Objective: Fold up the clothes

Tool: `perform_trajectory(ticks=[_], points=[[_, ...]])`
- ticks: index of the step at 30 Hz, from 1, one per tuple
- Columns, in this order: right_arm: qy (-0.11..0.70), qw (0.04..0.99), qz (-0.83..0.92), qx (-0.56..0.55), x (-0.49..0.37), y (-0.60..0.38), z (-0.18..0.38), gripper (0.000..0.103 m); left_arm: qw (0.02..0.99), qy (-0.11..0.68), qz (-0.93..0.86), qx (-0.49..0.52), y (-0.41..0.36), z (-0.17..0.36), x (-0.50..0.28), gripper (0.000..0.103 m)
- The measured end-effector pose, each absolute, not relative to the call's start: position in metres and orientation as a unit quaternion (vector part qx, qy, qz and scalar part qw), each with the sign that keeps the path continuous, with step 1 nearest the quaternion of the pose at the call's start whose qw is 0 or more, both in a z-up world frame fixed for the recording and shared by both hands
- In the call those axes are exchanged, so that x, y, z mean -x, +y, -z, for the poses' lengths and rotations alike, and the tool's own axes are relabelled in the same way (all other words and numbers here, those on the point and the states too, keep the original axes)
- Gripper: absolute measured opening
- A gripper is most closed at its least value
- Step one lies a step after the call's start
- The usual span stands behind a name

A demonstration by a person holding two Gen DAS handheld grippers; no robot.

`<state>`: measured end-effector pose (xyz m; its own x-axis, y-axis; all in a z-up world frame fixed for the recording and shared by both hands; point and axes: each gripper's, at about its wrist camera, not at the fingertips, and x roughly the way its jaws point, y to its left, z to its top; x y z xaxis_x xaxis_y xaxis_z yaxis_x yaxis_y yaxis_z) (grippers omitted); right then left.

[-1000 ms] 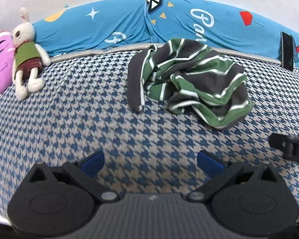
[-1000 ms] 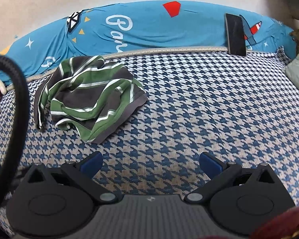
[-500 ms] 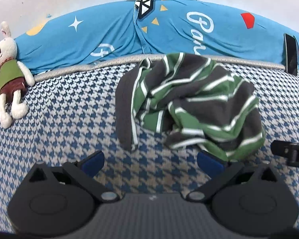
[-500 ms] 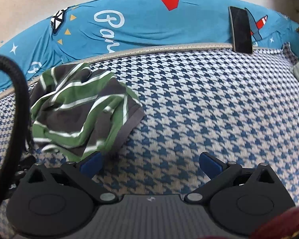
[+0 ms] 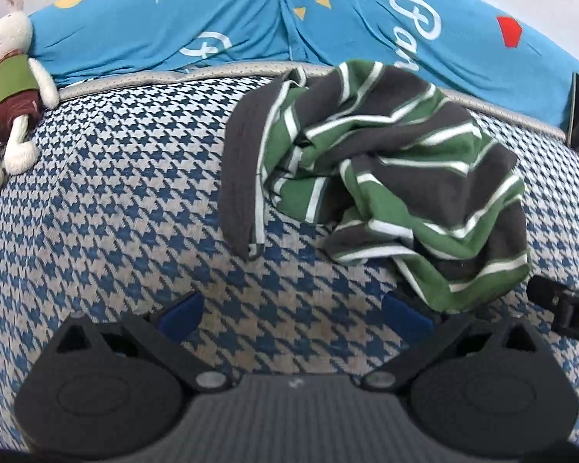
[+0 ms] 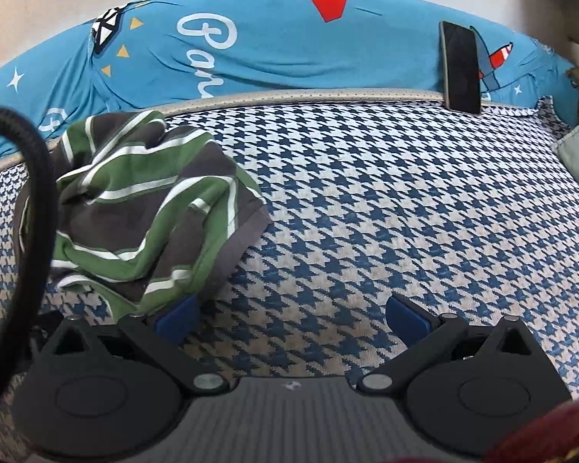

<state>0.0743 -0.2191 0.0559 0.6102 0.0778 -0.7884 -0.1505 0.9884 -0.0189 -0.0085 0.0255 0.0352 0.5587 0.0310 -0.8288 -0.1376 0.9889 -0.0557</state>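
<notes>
A crumpled garment with green, dark grey and white stripes (image 5: 386, 177) lies in a heap on the blue-and-white houndstooth bed cover (image 5: 115, 200). My left gripper (image 5: 293, 314) is open just in front of it, its right fingertip near the heap's lower hem. In the right wrist view the same striped garment (image 6: 150, 208) sits to the left, and my right gripper (image 6: 289, 316) is open, its left fingertip touching or just under the hem. Nothing is held between either pair of fingers.
A long blue printed bolster (image 5: 251, 27) runs along the bed's far edge by the wall. A stuffed rabbit (image 5: 7, 88) lies far left. A dark phone (image 6: 461, 65) leans on the bolster at right. A black cable (image 6: 38, 193) crosses the right view's left side.
Both grippers have moved forward toward the striped garment, which now looms larger and reaches their fingertips. Both stay open.
</notes>
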Motion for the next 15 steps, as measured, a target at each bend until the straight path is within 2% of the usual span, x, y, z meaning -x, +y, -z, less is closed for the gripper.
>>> perform_trajectory(ticks=[15], points=[[0.466, 0.880, -0.078, 0.039, -0.073, -0.205, -0.046, 0.103, 0.865, 0.498, -0.044, 0.047, 0.030, -0.028, 0.014, 0.103]])
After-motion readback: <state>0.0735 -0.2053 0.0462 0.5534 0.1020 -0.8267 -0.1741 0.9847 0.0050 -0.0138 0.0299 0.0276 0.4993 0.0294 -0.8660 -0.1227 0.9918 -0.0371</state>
